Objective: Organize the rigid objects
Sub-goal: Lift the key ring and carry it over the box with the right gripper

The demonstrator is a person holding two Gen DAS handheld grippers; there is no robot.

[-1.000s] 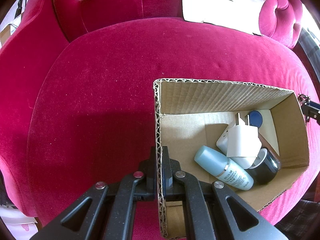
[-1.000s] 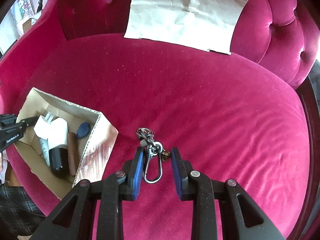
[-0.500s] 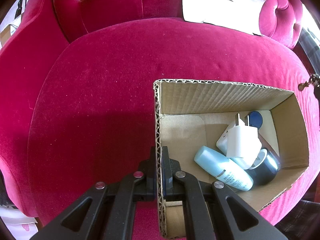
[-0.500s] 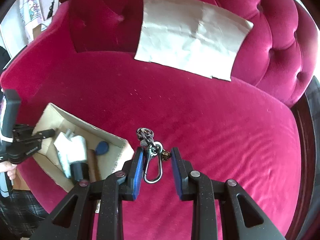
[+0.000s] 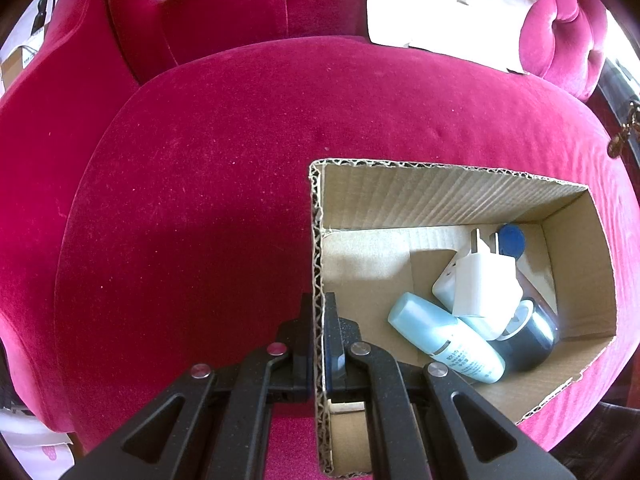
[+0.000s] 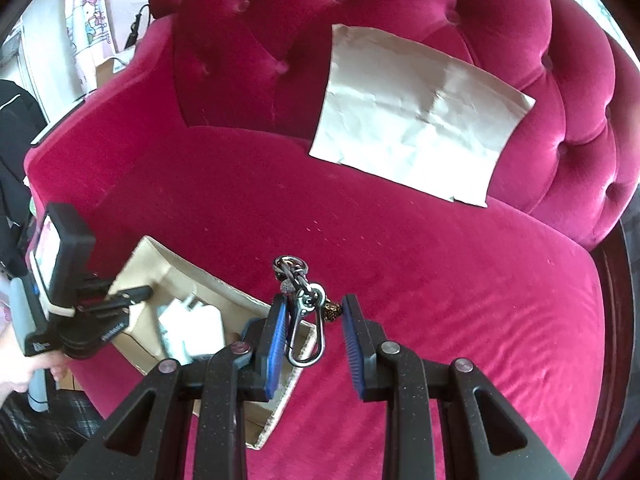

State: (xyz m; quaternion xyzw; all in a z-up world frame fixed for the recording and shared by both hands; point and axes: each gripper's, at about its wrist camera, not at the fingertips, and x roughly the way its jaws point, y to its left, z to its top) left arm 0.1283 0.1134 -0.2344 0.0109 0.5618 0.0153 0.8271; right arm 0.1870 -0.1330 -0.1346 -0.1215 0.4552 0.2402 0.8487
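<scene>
A cardboard box (image 5: 440, 196) lies on the red velvet sofa seat. It holds a white plug adapter (image 5: 482, 284), a light blue bottle (image 5: 444, 338), a dark jar (image 5: 528, 340) and a blue tag (image 5: 511, 238). My left gripper (image 5: 319, 320) is shut on the box's left wall. My right gripper (image 6: 313, 322) holds a metal keychain with a carabiner (image 6: 304, 320) between its blue pads, lifted above the seat over the box's near right corner (image 6: 280, 360). The keychain's end shows at the far right of the left wrist view (image 5: 624, 128).
A sheet of pale paper (image 6: 416, 112) leans against the tufted backrest (image 6: 280, 20). The left gripper's handle and camera (image 6: 60, 280) show at the left in the right wrist view. Sofa arm rises at the left (image 5: 36, 120).
My right gripper has lifted the keychain off the seat and carried it up and left toward the box. The left gripper and box have stayed still.
</scene>
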